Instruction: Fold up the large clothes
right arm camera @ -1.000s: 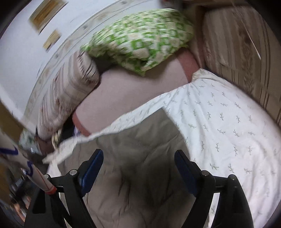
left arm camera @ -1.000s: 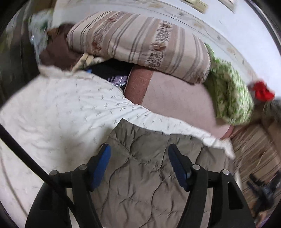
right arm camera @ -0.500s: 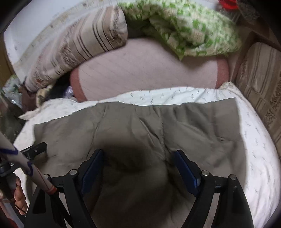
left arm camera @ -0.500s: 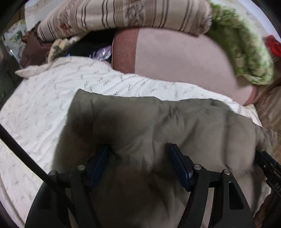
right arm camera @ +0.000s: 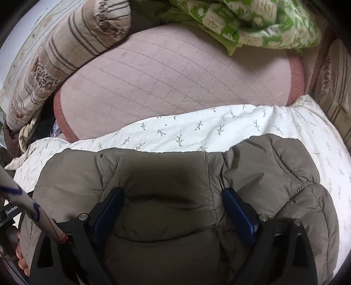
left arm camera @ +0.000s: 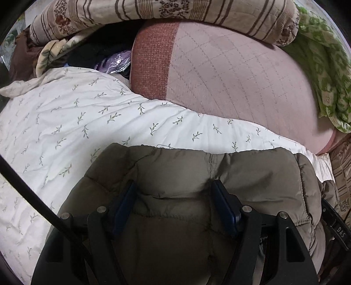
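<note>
An olive-green quilted puffer jacket [left arm camera: 175,175] lies folded on a white sheet with a leaf print [left arm camera: 65,122]. It also shows in the right wrist view [right arm camera: 166,175]. My left gripper [left arm camera: 174,199] is open, its blue pads pressed down into the jacket with padding bulging between them. My right gripper [right arm camera: 173,203] is open too, pressed into the jacket the same way. The cloth lies between the fingers but is not pinched. Part of the other gripper shows at the left edge of the right wrist view [right arm camera: 11,212].
A pink quilted cushion [left arm camera: 230,83] lies behind the sheet. A striped floral bolster [left arm camera: 153,13] and a green patterned blanket [left arm camera: 324,65] lie on it. Dark clothes and a bag [left arm camera: 105,57] sit at the back left. A striped cushion [right arm camera: 335,81] stands at the right.
Both grippers have moved down and forward onto the jacket. The jacket's far edge has been brought over, so it now lies doubled and shorter on the sheet.
</note>
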`<state>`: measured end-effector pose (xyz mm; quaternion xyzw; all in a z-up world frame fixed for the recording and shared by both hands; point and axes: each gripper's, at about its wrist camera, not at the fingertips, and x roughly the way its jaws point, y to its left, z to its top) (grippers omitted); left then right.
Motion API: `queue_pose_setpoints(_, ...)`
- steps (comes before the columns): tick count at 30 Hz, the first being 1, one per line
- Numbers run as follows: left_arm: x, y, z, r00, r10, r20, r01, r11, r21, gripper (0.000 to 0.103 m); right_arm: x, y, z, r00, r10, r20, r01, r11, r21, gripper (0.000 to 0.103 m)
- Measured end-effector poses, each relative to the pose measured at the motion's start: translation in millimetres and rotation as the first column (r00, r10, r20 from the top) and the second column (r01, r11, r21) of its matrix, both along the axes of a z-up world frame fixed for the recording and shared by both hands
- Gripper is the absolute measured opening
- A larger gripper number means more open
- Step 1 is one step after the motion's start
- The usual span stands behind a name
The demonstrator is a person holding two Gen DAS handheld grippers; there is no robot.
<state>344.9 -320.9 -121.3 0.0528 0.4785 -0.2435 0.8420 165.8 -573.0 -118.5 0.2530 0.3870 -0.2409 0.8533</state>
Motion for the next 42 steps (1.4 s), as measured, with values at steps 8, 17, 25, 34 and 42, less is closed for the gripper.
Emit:
queue_pose_setpoints(8,-35,29,50,1.0,-0.025,0.005,0.025,0.995,-0.096,0.069,-15,17,19,1.0,-0.001,-0.021,0.0,0.998,-0.057,0.094)
queue_pose_setpoints(17,-139,140,161,0.978,0.007,0.209,0.036,0.98,-0.198,0.069,-116,66,91,0.999,0.018,0.042,-0.012,0.991,-0.133,0.094)
queue_pose_setpoints(25,-208,208,136,0.962,0.042,0.271,-0.018,0.996,-0.091,0.078,-207,107,80,1.0,-0.001,0.0,0.001,0.989,-0.151,0.094)
queue_pose_setpoints(34,-167,202,12,0.991,0.116,0.063,-0.121,0.99,0.073,0.078,-235,79,5,0.98,-0.157,-0.124,0.141,0.981,-0.133,0.094)
queue_pose_setpoints(42,-146,198,3,0.992,0.123,0.022,-0.124,0.992,0.03,0.079,-227,37,-27,0.976,-0.195,-0.098,0.202,0.978,0.058,0.102)
